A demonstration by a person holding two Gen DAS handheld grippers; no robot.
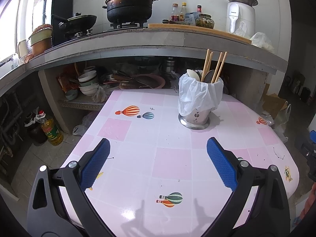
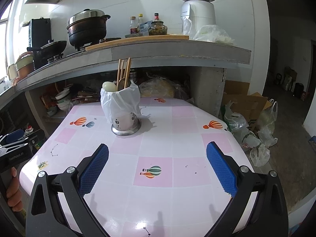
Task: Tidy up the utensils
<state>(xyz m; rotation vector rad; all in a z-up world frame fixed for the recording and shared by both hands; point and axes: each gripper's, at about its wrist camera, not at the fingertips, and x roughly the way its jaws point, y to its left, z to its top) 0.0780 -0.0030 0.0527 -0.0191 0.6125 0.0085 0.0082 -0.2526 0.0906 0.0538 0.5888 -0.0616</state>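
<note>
A steel utensil holder [image 1: 194, 118] [image 2: 126, 124] lined with a white plastic bag [image 1: 199, 94] [image 2: 120, 100] stands upright on the pink checked table [image 1: 158, 162] [image 2: 173, 130]. Wooden chopsticks [image 1: 216, 67] [image 2: 123, 71] and spoons [image 1: 194, 74] [image 2: 109, 86] stick out of its top. My left gripper [image 1: 158, 148] hovers open over the near table, well short of the holder, with nothing between its blue pads [image 1: 94, 164]. My right gripper [image 2: 157, 152] is also open and empty, the holder ahead to its left. The left gripper's body [image 2: 13, 148] and a hand show at the right wrist view's left edge.
A concrete counter [image 1: 138, 39] behind the table carries pots, a pan, bottles, a cutting board and a white appliance [image 1: 240, 9]. Bowls and pans fill the shelf beneath. An oil bottle [image 1: 51, 130] stands on the floor at left; bags and a cardboard box [image 2: 248, 106] lie at right.
</note>
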